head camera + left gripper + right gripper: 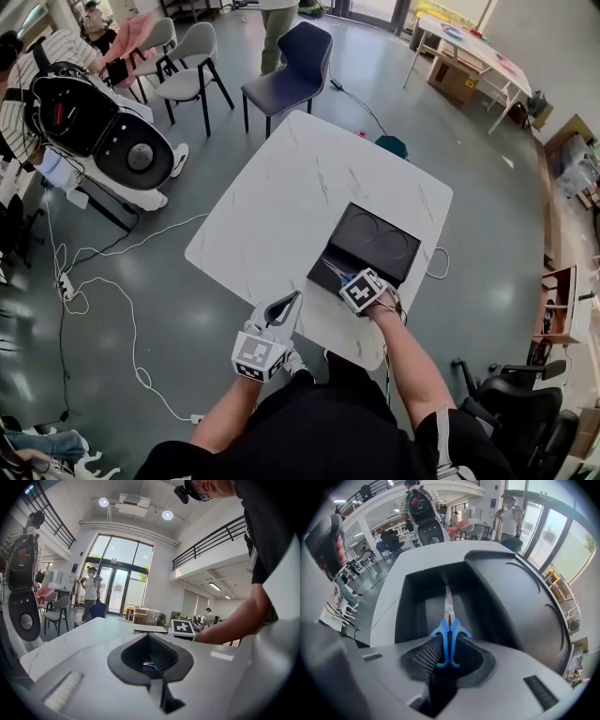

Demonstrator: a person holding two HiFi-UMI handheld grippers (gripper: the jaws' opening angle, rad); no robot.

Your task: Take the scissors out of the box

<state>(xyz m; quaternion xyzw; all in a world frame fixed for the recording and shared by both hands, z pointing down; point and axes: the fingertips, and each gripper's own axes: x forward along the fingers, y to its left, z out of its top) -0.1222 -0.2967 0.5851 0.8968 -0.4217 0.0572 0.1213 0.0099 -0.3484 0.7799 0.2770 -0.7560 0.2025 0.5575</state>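
- Right tongs (pixel 449 651), pointing steeply down from our right hand, have their black ribbed pads clamped on the two loops of the blue-handled steel scissors (pixel 449 620). The pads' fine ridges press against smooth plastic on both sides.
- Those slim, bright blades run straight away from the jaws, closed together, inside the box.
- Left tongs (pixel 150 656) hang level over the near table edge. Their jaws stand apart with nothing gripped, and the same dark ribbed lining sits in a smooth, pale grey shell.
- From the head view, each tool carries a white cube printed with black square markers; our right one (pixel 361 289) sits over the box, the left (pixel 277 319) just beside it.
- We see the matte black rectangular box (pixel 380 246) with a deep, straight-walled recess holding the scissors (pixel 336 272). Beside that is a moulded panel marked by two shallow rings.
- It rests near the right edge of the white square table with faint grey veins (pixel 281 206).
- Beyond stand a dark blue padded chair (pixel 291 70) and a light grey chair (pixel 192 66) on a glossy grey floor (pixel 169 281).
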